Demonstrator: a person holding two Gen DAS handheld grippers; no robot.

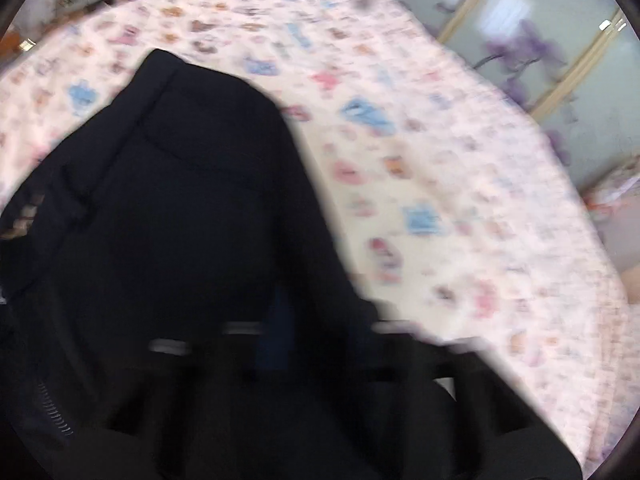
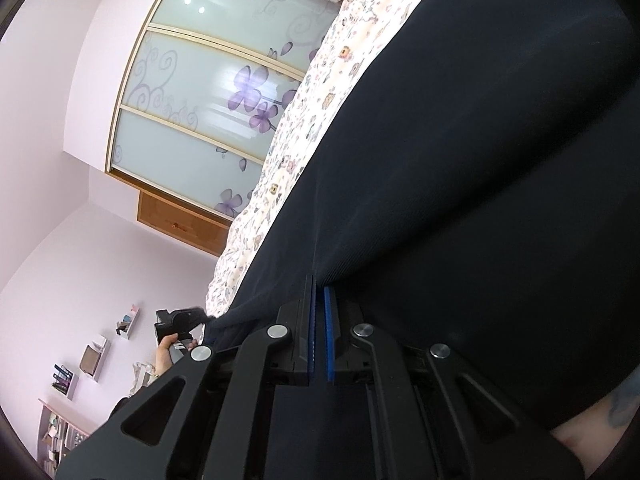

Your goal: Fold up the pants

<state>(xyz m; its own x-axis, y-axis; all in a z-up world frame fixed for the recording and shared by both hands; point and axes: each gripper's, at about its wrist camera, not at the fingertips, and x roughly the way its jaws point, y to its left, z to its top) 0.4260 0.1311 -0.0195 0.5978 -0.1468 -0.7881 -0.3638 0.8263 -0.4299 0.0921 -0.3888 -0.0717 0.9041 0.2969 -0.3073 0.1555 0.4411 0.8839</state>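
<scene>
Dark pants (image 1: 172, 208) fill both wrist views, draped over a bed (image 1: 440, 184) with a cartoon-print sheet

Left tool (image 1: 276, 344), steeply tilted down and blurred, is closed with navy cloth over its tips, though whether it pinches any I cannot tell; right tool (image 2: 319, 300), rolled sideways and near level, is clamped on a fold of the pants, and a hand (image 2: 164, 356) holds the other handle off the bed's far edge. Judged: keep both pinches firm and carry the edge across evenly, cloth taut
</scene>
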